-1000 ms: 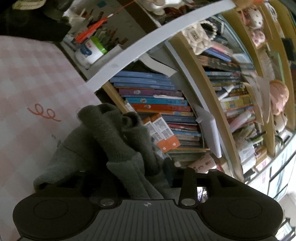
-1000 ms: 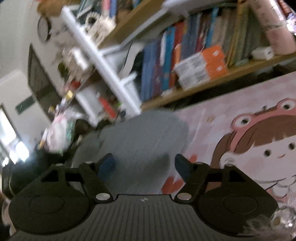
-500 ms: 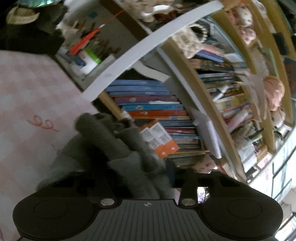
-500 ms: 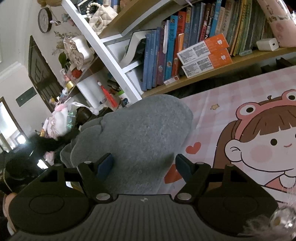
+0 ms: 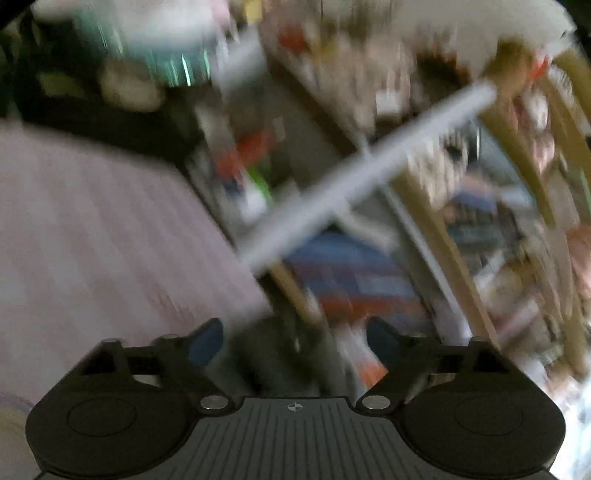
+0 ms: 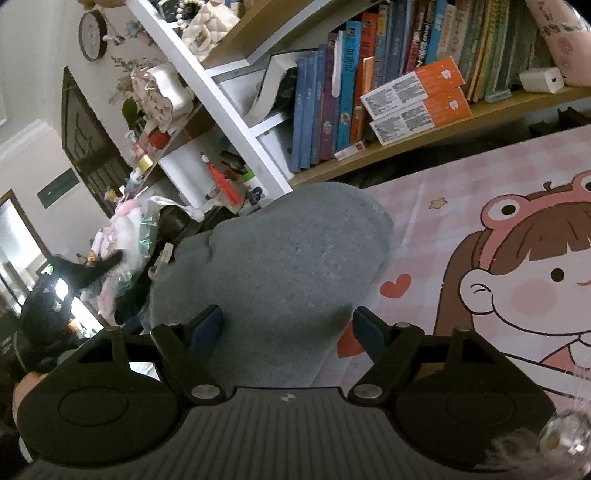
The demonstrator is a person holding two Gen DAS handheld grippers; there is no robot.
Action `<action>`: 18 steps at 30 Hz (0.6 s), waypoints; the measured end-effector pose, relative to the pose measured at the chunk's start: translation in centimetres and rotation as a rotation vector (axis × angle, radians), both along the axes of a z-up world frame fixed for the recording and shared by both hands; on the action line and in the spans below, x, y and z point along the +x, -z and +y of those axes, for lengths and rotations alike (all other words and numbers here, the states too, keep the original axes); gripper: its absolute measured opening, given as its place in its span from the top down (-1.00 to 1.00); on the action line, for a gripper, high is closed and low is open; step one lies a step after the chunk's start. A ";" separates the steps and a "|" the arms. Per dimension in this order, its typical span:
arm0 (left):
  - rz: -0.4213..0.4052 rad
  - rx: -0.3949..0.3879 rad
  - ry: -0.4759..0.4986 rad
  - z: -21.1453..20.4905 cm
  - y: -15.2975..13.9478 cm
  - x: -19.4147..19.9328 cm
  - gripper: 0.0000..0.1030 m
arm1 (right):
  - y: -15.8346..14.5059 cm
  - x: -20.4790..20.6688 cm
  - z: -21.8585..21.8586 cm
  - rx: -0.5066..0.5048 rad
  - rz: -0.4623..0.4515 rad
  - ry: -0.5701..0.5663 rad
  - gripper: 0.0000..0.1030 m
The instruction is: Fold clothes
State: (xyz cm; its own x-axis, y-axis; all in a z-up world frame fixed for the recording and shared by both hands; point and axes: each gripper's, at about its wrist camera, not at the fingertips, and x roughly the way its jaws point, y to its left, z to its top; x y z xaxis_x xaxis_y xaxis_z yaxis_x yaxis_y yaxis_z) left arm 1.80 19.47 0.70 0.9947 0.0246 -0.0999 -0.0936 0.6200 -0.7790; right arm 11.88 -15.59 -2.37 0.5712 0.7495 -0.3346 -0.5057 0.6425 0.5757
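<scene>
Now grey garment (image 6: 288,266) lies just ahead of right hand-held gripper (image 6: 288,330)

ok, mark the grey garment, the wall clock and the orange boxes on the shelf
grey garment (image 6: 295,266), right wrist view, middle of the top fold
wall clock (image 6: 92,35), right wrist view, face
orange boxes (image 6: 415,99), right wrist view, side of the stack

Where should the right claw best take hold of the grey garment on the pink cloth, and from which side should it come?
Probably at the near edge of the grey garment, which already lies between the open fingers of the right claw. Come in low from this near side, along the pink cloth. The garment lies flat and smooth with a rounded far end, so the middle offers no fold to pinch.
</scene>
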 end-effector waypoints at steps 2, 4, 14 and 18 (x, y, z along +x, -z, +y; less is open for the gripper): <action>-0.027 0.051 -0.029 -0.1 -0.5 -0.4 -0.70 | 0.0 0.0 0.0 0.000 0.003 0.001 -0.48; 0.005 0.113 -0.007 -0.8 -0.7 0.4 -0.70 | 0.0 -0.1 0.0 0.002 0.003 0.001 -0.48; 0.249 0.003 0.185 -0.4 2.4 4.0 -0.70 | 0.4 0.3 -0.2 0.047 0.065 -0.013 -0.48; 0.255 -0.012 0.208 -0.6 3.0 4.3 -0.69 | 0.9 0.8 -0.6 0.109 0.151 -0.021 -0.46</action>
